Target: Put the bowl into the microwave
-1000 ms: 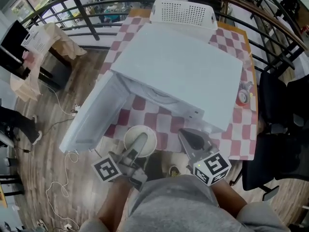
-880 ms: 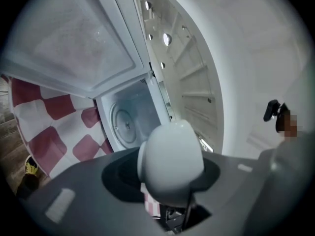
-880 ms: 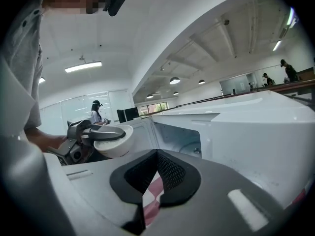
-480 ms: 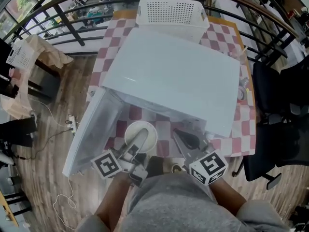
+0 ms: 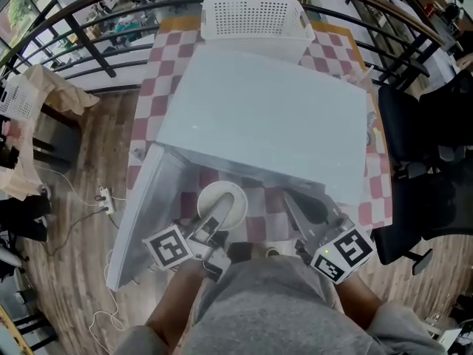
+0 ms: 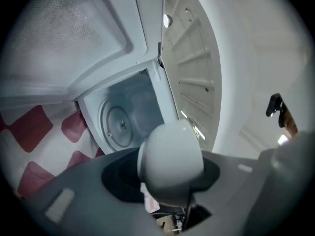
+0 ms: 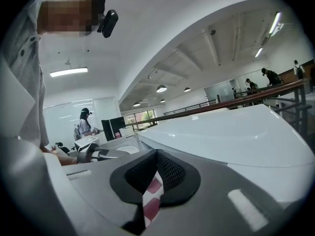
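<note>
**Bowl carried to the open microwave, not yet inside**

We had the bowl (image 5: 230,200) clamped by its rim in the fingers of the left gripper (image 5: 209,228). It hung above the near edge of the counter (image 5: 159,58), just in front of the mouth of the microwave (image 5: 266,124). The door (image 5: 148,213) stood swung wide toward the counter's left edge, so the way in looked free. We judged this to be the carrying step: the bowl was lifted and aimed, but still outside the cavity.

The right gripper (image 5: 294,200) waited beside it near the same edge, its fingers together on nothing.

For the next move we would need to push the bowl forward through the opening, keep it level, and lower it onto the round turntable (image 6: 119,124) before letting go.

The bowl looked empty from above, and the cavity held only its turntable. A white perforated basket (image 5: 251,17) sat at the counter's far edge; we could not see what was in it.
</note>
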The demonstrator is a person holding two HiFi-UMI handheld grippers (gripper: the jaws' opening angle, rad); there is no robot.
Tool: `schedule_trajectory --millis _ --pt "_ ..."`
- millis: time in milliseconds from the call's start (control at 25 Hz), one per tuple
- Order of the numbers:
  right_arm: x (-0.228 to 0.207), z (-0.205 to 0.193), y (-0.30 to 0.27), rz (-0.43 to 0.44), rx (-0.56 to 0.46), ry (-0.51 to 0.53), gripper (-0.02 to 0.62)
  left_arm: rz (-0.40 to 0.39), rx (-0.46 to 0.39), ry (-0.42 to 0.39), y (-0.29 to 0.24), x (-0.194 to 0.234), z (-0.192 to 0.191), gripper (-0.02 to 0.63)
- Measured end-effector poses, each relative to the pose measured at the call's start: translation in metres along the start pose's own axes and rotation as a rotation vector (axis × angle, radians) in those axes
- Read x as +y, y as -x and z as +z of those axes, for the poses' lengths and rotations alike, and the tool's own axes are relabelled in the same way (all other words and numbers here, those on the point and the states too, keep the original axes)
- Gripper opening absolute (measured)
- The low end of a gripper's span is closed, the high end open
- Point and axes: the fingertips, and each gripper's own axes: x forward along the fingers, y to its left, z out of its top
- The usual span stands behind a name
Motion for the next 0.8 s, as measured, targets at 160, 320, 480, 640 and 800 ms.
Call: schedule_trajectory --millis 160,320,480,640,800 --pt "0.001 0.004 0.001 -0.045 -0.008 0.008 -0.002 -0.02 0.034 0.004 -0.006 0.002 0.003 0.193" --pt "0.001 -0.001 -0.001 -0.082 -0.012 0.003 -0.002 -0.023 0.048 -0.003 -0.01 0.008 0.006 0.193" --pt "0.001 -0.004 0.0 -0.11 -0.016 0.001 -0.002 0.006 0.054 -0.015 -0.019 0.022 0.01 0.193" --pt "0.001 -0.006 0.003 -0.131 -0.025 -0.007 -0.002 0.07 0.067 -0.043 -0.036 0.051 0.011 0.193" --pt "0.001 -0.014 0.005 -0.145 -0.011 -0.001 -0.002 0.116 0.097 -0.041 -0.056 0.075 0.008 0.193"
